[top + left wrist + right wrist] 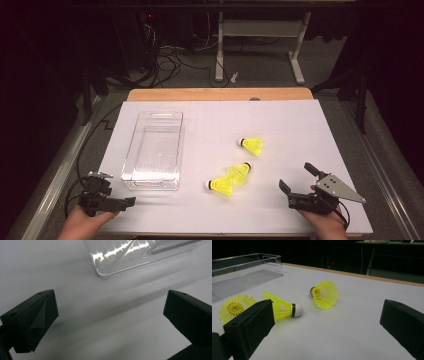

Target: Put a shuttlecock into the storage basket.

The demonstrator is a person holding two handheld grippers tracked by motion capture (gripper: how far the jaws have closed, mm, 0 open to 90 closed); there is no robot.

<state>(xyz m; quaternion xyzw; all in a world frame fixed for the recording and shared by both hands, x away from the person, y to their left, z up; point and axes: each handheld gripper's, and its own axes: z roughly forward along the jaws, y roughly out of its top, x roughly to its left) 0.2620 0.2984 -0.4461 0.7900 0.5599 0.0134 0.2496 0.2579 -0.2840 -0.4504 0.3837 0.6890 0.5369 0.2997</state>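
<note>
Three yellow shuttlecocks lie on the white surface, w/ a clear bin to their left, empty as far as I can see, so the job looks like loading them into it. Right gripper sits near the front edge, jaws spread wide & holding nothing, aimed toward the near pair: near shuttlecock and middle shuttlecock lie touching or overlapping, skirts together. Far shuttlecock lies apart, further back. Left gripper also released, empty, just in front of the bin's near corner. Risks, imo: the two close ones are so tight that closing on one could nudge or drag the other; they're light & round-skirted, so a glancing jaw would roll one away. Squeezing the mesh skirt could crush it or let it slip out, so a grip near the cork looks safer. Bin is light plastic; a bump from the left gripper could slide it off line.
</note>
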